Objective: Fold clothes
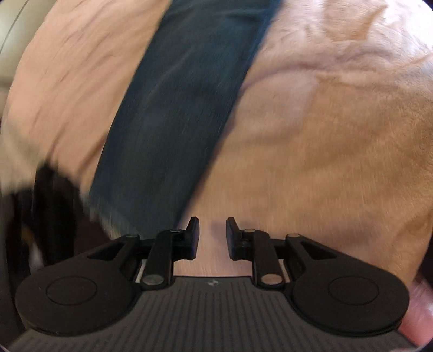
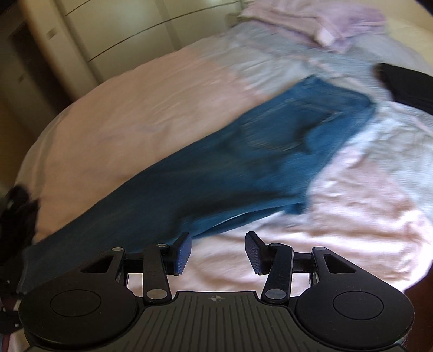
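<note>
The left tongs (image 1: 213, 238) stand apart with a narrow gap between the two pads, holding nothing; they hover over bare pink bedding, just to the right of the frayed hem end of a pair of blue jeans (image 1: 173, 119). The right tongs (image 2: 218, 253) are spread wider, also empty, with the left pad over the lower edge of the jeans (image 2: 243, 162) and the right pad over the bedding; whether either pad touches cloth cannot be told from the blur. The jeans lie stretched out flat on the bed (image 2: 130, 116), running diagonally, with the waist and pocket end far from the right tongs and the leg end near the bed's edge. A dark garment (image 1: 51, 205) is bunched at the bed's edge beside the leg end, seen also at the left in the right wrist view. Further up the bed a folded pale lilac cloth (image 2: 319, 24) rests near the head, and another black item (image 2: 406, 86) lies to the right of the jeans' waist. Beyond the bed stands a cream wardrobe (image 2: 113, 35) with thin dark lines across its doors.
</note>
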`<state>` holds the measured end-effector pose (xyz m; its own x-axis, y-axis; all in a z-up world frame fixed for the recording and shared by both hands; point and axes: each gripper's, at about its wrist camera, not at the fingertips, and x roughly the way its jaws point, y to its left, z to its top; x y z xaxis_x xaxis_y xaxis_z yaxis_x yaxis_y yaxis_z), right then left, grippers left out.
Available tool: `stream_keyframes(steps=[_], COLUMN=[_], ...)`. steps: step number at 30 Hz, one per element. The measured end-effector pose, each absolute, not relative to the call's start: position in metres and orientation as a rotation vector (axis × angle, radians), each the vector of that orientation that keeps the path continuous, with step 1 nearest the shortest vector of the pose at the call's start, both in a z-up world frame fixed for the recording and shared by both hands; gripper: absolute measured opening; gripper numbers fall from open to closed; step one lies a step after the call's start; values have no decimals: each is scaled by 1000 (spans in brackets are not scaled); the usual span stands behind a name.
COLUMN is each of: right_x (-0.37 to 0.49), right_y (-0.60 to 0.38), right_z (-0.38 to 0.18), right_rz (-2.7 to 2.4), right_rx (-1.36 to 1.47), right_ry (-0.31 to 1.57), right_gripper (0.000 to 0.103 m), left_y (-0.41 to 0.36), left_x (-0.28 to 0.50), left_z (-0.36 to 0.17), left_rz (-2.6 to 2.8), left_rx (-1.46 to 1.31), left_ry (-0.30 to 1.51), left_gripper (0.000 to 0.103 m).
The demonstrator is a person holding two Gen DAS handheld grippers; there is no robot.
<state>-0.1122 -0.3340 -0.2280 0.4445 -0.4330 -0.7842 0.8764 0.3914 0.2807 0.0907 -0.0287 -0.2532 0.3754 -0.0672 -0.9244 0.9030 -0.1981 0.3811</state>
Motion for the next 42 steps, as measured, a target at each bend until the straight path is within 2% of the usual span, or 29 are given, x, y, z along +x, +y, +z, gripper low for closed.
stream_keyframes(steps=[5, 8, 13, 15, 17, 19, 23, 29, 35, 38, 39, 40, 42], right_x=[-51, -7, 66, 99, 127, 156, 212, 273, 297, 298, 298, 299, 300], right_y=[-321, -303, -269, -245, -220, -195, -145, -102, -77, -83, -85, -87, -91], right_z=[-243, -244, -244, -245, -258, -271, -298, -353, -385, -382, -381, -380, -378], right_rz=[-662, -517, -287, -198, -159, -119, -39, 10, 41, 45, 46, 47, 50], right_rx=[705, 589, 380, 273, 169, 65, -142, -379, -653, -645, -642, -639, -633], right_ry=[762, 810, 877, 887, 901, 913, 931, 956, 928, 908, 902, 895, 881], right_gripper=[48, 48, 48, 48, 48, 48, 48, 48, 48, 48, 46, 28, 13], left_y=[8, 19, 33, 40, 46, 52, 68, 87, 92, 95, 96, 97, 98], left_x=[94, 94, 98, 101, 104, 114, 135, 160, 166, 167, 167, 168, 168], left_z=[-229, -212, -200, -195, -194, -198, -203, -211, -228, -229, -228, -227, -226], left_rz=[-933, -890, -863, -891, -929, -975, -1048, -1104, -1158, -1174, -1178, -1181, -1188], left_rx=[1346, 1279, 1173, 1159, 1160, 1176, 1193, 1132, 1100, 1085, 1078, 1076, 1075], left_ry=[859, 853, 839, 781, 705, 659, 598, 554, 560, 565, 568, 571, 573], left_gripper=[23, 30, 33, 41, 55, 61, 66, 67, 68, 68, 68, 68, 68])
